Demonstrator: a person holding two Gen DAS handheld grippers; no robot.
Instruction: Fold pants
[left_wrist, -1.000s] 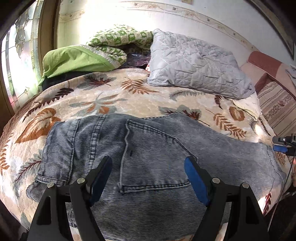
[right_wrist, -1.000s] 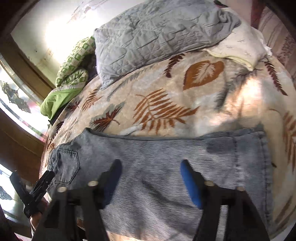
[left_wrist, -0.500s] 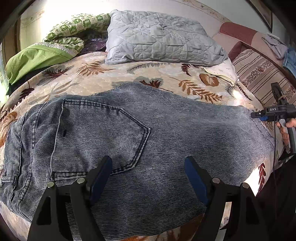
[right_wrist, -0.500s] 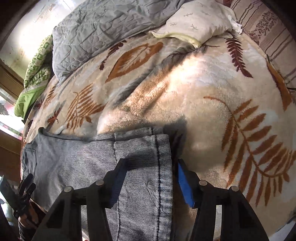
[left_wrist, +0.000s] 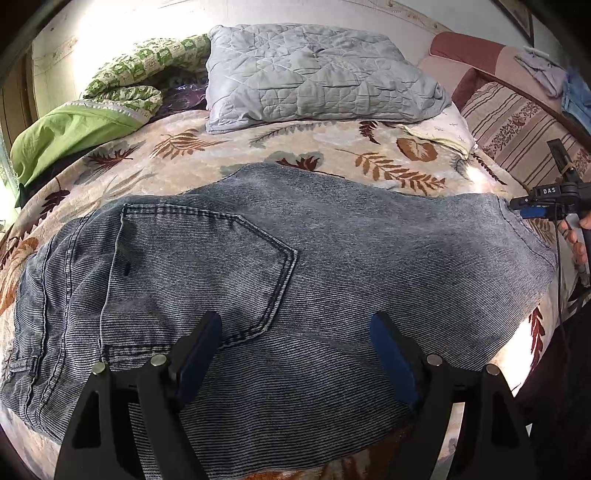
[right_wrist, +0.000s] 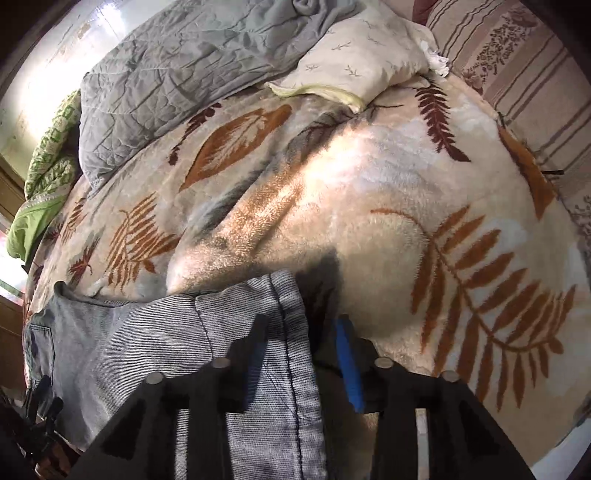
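Grey-blue striped denim pants lie flat across the leaf-print bed cover, back pocket up and waist to the left. My left gripper hovers open over the seat area, just right of the pocket, with nothing gripped. My right gripper is at the leg hem. The hem's corner lies between the fingers, the blue pad stands clear of the cloth, and the jaws are opening slightly. In the left wrist view the right gripper shows at the far right hem, held by a hand.
A grey quilted pillow and a green blanket lie at the far side of the bed. A cream pillow sits behind the hem end. Striped upholstery borders the right side. The bed edge runs just below the pants.
The right gripper slid along the leg to its hem and its jaws narrowed around the hem corner. The left gripper shifted right from the waistband to beside the pocket, then held still.
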